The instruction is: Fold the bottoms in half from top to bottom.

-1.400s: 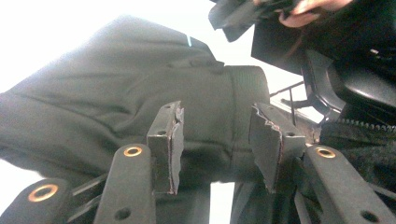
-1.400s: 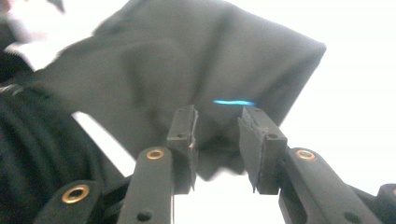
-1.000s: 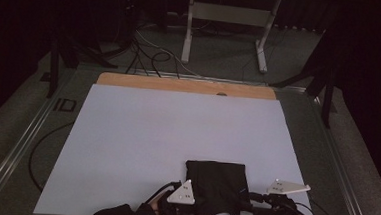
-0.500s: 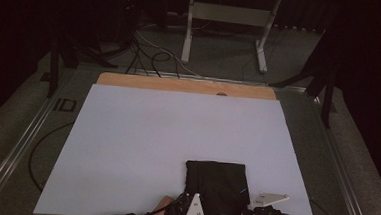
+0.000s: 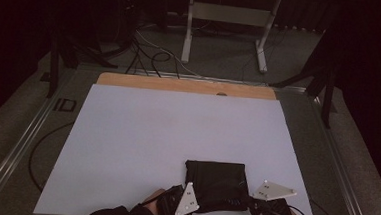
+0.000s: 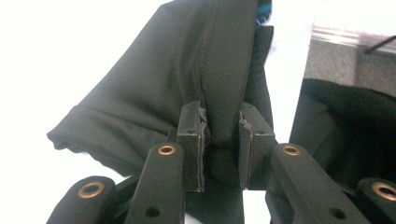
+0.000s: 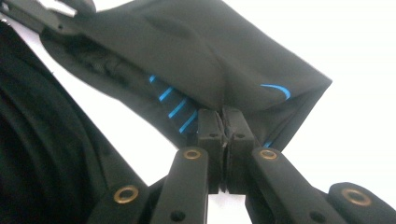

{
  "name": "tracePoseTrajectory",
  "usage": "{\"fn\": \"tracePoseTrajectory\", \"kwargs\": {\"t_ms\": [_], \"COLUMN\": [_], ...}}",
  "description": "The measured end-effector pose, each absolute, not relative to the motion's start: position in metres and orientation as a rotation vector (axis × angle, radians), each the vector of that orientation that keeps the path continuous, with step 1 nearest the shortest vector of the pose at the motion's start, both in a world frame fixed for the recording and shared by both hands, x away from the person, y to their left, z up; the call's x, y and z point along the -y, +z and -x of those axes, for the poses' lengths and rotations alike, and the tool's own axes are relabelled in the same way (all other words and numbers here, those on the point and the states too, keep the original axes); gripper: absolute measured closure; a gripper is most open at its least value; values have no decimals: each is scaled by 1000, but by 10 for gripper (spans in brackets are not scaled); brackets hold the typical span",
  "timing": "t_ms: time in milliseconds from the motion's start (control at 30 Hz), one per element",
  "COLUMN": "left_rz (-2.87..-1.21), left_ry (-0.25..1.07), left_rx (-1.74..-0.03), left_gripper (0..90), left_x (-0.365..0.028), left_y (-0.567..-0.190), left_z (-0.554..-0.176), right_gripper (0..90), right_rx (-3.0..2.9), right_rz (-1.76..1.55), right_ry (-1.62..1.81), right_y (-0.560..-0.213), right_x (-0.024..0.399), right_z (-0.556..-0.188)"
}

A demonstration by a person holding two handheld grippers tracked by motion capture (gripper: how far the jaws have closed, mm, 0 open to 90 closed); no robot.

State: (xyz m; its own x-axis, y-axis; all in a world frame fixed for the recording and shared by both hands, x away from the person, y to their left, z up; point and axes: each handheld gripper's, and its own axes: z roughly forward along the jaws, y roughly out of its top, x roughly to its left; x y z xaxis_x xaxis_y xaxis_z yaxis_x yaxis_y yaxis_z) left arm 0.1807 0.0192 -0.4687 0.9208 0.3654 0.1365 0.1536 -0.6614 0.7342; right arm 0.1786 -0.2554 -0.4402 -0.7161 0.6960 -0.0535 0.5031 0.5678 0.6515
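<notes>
Black garment [image 5: 216, 181] on white tabletop [image 5: 141, 134], pinched by left hand-held gripper [image 6: 223, 140] and right hand-held gripper [image 7: 223, 126]; blue stripes [image 7: 175, 107], no readable writing.

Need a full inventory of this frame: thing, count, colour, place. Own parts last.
Folded black fabric garment with blue stripes: 1, black, near edge of the mat, right of centre, pinched at both near corners.
White rectangular table mat: 1, white, covers most of the table.
Light wooden board strip: 1, tan, along the mat's far edge.
White metal frame stand: 1, white, on the floor beyond the table.
Black floor cables: several, black, floor beyond the table, left of the stand.
Left gripper: 1, black, jaws shut on a fold of the garment.
Right gripper: 1, black, jaws shut on the garment's edge.
</notes>
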Motion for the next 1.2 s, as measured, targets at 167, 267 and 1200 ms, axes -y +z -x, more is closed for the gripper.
{"fn": "tracePoseTrajectory", "kwargs": {"t_ms": [167,267,1200], "left_rz": [-2305,-2304,-2378], "left_ry": [351,374,136], "left_rx": [-386,-398,-276], "left_gripper": [673,650,720], "left_x": [-25,-26,-27], "left_y": [-472,-471,-490], "left_z": [-180,-181,-171], "right_gripper": [885,885,882], "right_rx": [-2478,-2467,-2622], "right_rz": [-972,-956,-1054], "right_ry": [910,916,842], "right_y": [-435,-431,-474], "right_x": [255,254,271], "right_z": [-179,-178,-157]}}
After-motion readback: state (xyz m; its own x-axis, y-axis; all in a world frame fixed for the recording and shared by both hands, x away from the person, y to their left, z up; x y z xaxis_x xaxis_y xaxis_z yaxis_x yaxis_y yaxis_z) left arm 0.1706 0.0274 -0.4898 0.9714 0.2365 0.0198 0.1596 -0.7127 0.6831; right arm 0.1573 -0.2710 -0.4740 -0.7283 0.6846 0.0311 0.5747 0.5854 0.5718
